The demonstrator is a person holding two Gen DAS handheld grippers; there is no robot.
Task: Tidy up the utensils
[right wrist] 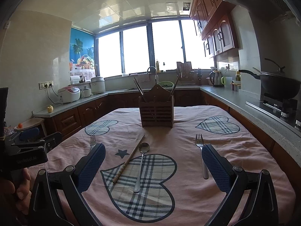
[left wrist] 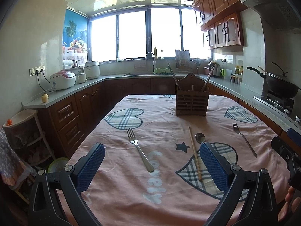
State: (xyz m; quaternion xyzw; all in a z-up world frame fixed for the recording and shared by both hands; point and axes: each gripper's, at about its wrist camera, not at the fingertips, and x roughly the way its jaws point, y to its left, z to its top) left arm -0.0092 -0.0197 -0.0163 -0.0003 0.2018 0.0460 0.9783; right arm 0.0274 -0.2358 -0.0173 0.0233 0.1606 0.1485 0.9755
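Note:
A brown wooden utensil holder (left wrist: pixel 191 101) (right wrist: pixel 156 113) stands at the far middle of the pink tablecloth, with a few chopsticks (left wrist: pixel 207 79) (right wrist: pixel 140 89) sticking out. On the cloth lie a left fork (left wrist: pixel 140 150) (right wrist: pixel 92 141), a single chopstick (left wrist: pixel 194 153) (right wrist: pixel 128 159), a spoon (left wrist: pixel 199 137) (right wrist: pixel 141 162) and a right fork (left wrist: pixel 244 139) (right wrist: pixel 202 154). My left gripper (left wrist: pixel 152 167) is open and empty above the near cloth, with the left fork between its fingers. My right gripper (right wrist: pixel 153 167) is open and empty, with the spoon and chopstick between its fingers.
The table (left wrist: pixel 160 197) sits inside a U-shaped kitchen counter (left wrist: pixel 62 96). Rice cookers (left wrist: pixel 63 80) stand on the left, a sink (left wrist: pixel 150 73) is at the back, and a wok (left wrist: pixel 280 86) sits on the stove at right. A shelf rack (left wrist: pixel 28 135) stands left of the table.

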